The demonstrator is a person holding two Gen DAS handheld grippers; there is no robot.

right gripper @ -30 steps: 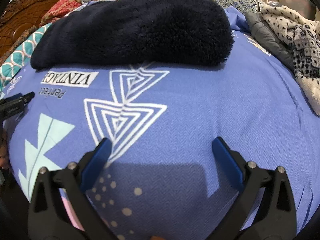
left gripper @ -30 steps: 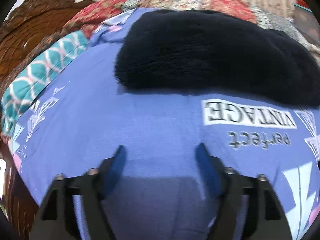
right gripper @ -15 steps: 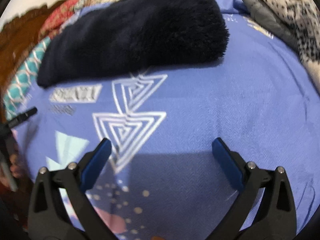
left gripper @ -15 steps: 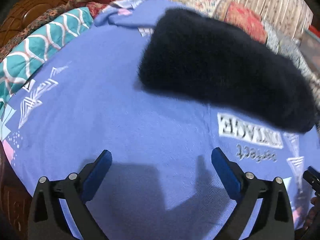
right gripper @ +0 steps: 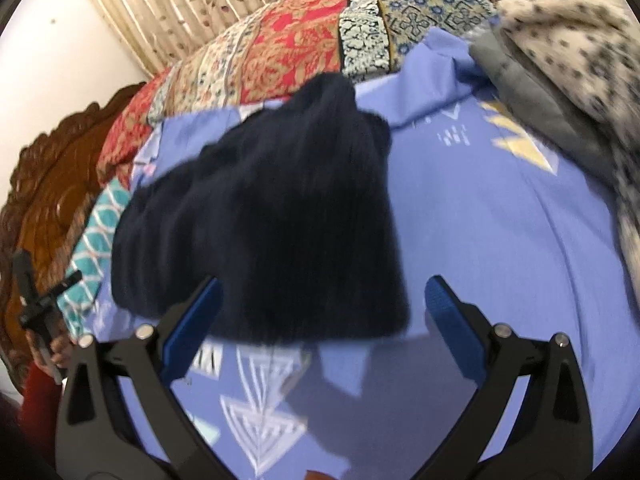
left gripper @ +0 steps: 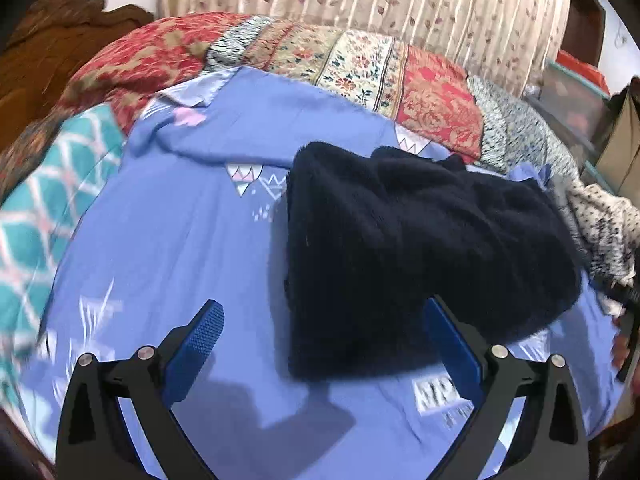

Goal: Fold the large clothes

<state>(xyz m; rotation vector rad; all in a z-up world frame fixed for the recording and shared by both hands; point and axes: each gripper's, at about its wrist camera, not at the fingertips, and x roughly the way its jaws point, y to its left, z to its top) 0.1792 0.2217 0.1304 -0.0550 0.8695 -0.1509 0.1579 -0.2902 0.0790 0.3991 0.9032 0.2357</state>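
On the bed, item one: a dark navy fleece garment point(left gripper: 416, 256), folded into a thick bundle and lying on the blue printed bedsheet point(left gripper: 168, 240), roughly mid-bed, its near edge turned toward both cameras. Texture plush; outline blurred in the right wrist view point(right gripper: 272, 216).

Item two: left tongs point(left gripper: 320, 344), black arms with blue pads, jaws wide apart and holding nothing. They hang above the sheet at the garment's near left corner; the right pad overlaps the fleece edge in the view, though whether it touches cannot be told.

Item three: right tongs point(right gripper: 322, 322), same make, jaws wide apart and empty, poised over the garment's near edge with the left pad in front of the fleece; contact cannot be told.

Item four: patchwork quilt point(left gripper: 360, 64) in red, cream and blue-grey panels, bunched along the far side of the bed.

Item five: teal patterned cloth point(left gripper: 44, 208) at the left edge of the sheet.

Item six: cream spotted fleece point(right gripper: 580, 60) over a grey garment point(right gripper: 532, 92), heaped at the right.

Item seven: carved wooden headboard point(right gripper: 52, 184), left.

Item eight: pale floral curtain point(left gripper: 380, 4) behind the bed
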